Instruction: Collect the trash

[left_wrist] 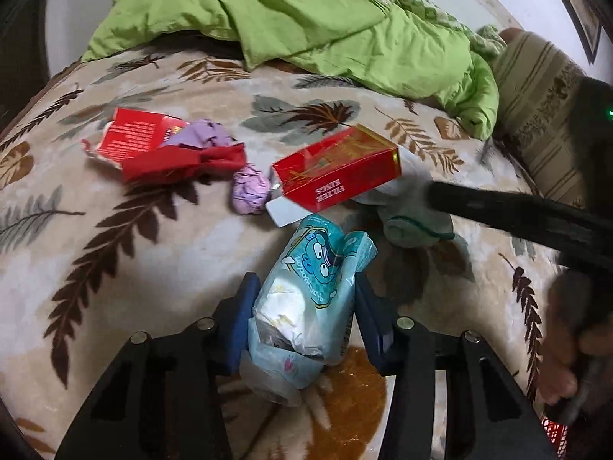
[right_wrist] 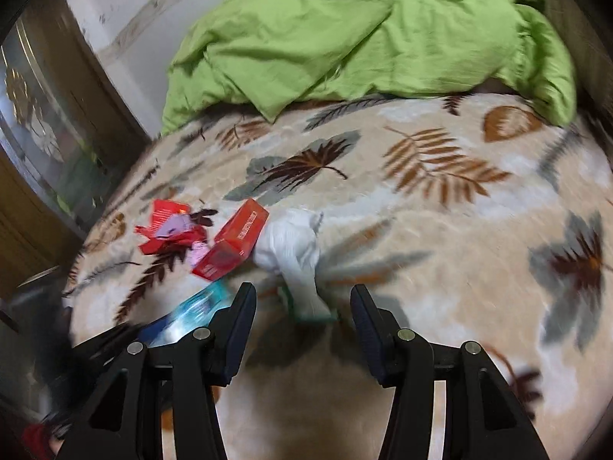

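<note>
My left gripper (left_wrist: 302, 287) is shut on a light blue cartoon-printed wrapper (left_wrist: 306, 291), held between its blue pads above the bed. Ahead lie a red carton (left_wrist: 337, 172), a torn red box with purple paper (left_wrist: 161, 145), a crumpled purple ball (left_wrist: 249, 191) and a white sock with green trim (left_wrist: 406, 211). My right gripper (right_wrist: 302, 299) is open, its fingers on either side of the near end of the white sock (right_wrist: 295, 253). The red carton (right_wrist: 233, 245) and torn red box (right_wrist: 168, 226) lie to its left. The right view is blurred.
All lies on a beige leaf-patterned blanket (left_wrist: 153, 268) on a bed. A green duvet (left_wrist: 306, 19) is heaped at the back, a striped pillow (left_wrist: 536, 115) at right. A wooden wardrobe (right_wrist: 46, 134) stands at the left.
</note>
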Action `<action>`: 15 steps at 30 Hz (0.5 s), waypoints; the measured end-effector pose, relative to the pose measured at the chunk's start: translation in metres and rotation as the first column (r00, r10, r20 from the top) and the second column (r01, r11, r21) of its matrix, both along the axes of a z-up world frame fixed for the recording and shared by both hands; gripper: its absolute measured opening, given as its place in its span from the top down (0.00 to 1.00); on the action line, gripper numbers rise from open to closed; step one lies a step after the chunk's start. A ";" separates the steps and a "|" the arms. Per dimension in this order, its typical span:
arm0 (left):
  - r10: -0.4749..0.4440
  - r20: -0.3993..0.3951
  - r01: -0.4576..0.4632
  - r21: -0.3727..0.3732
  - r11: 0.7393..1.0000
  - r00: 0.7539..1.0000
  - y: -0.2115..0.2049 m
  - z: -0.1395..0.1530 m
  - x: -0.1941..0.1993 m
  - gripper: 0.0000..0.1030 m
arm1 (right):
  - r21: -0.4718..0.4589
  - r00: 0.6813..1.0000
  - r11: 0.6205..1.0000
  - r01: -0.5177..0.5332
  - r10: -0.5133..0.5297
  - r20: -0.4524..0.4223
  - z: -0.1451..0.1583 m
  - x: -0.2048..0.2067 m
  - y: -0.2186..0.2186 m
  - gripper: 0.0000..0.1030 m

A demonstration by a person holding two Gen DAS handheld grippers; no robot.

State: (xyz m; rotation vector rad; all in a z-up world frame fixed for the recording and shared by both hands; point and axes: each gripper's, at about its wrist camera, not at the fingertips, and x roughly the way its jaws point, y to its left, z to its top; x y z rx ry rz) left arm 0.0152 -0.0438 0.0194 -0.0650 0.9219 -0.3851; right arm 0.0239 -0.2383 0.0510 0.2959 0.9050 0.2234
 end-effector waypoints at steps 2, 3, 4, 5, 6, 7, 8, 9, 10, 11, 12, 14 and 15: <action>0.011 -0.002 -0.011 -0.009 1.000 1.000 0.003 0.001 0.000 0.54 | -0.013 1.000 1.000 -0.010 0.009 -0.023 -0.012 0.015 0.008 0.55; 0.017 -0.003 -0.017 -0.011 1.000 1.000 0.004 0.001 0.000 0.54 | -0.008 0.999 1.000 -0.017 0.017 -0.033 -0.018 0.020 0.011 0.77; 0.022 -0.004 -0.022 -0.016 1.000 1.000 0.006 0.002 0.000 0.54 | -0.005 0.999 1.000 -0.008 0.008 -0.034 -0.020 0.021 0.014 0.85; 0.024 -0.003 -0.024 -0.019 1.000 1.000 0.007 0.003 -0.001 0.54 | -0.008 1.000 1.000 0.011 -0.011 -0.026 -0.020 0.017 0.014 0.88; 0.028 0.002 -0.028 -0.020 0.999 1.000 0.008 0.004 -0.003 0.54 | -0.002 0.999 1.000 0.029 -0.029 -0.016 -0.018 0.010 0.014 0.91; 0.031 0.010 -0.031 -0.022 0.999 0.999 0.009 0.007 -0.005 0.54 | 0.005 0.999 0.999 0.043 -0.042 -0.008 -0.015 0.002 0.013 0.95; 0.030 0.015 -0.030 -0.023 0.999 0.999 0.010 0.008 -0.006 0.54 | 0.003 0.999 0.999 0.054 -0.054 -0.001 -0.012 -0.004 0.012 0.95; 0.031 0.022 -0.030 -0.025 0.999 0.999 0.011 0.010 -0.009 0.54 | -0.003 0.998 0.998 0.069 -0.069 0.008 -0.009 -0.016 0.011 0.95; 0.032 0.025 -0.031 -0.026 0.999 0.999 0.011 0.012 -0.013 0.54 | -0.001 0.996 0.997 0.083 -0.083 0.014 -0.007 -0.026 0.010 0.95; 0.030 0.026 -0.030 -0.029 0.999 0.999 0.011 0.013 -0.016 0.54 | 0.009 0.995 0.996 0.094 -0.094 0.018 -0.004 -0.036 0.008 0.95; 0.026 0.029 -0.026 -0.030 0.999 0.999 0.011 0.015 -0.021 0.54 | 0.019 0.994 0.994 0.103 -0.104 0.021 -0.002 -0.044 0.006 0.95; 0.014 0.040 -0.013 -0.022 1.000 0.999 0.010 0.019 -0.032 0.54 | 0.037 0.991 0.991 0.125 -0.126 0.032 0.002 -0.069 0.002 0.95; 0.005 0.047 -0.004 -0.021 1.000 0.999 0.011 0.022 -0.040 0.54 | 0.044 0.991 0.991 0.130 -0.132 0.037 0.005 -0.079 0.001 0.95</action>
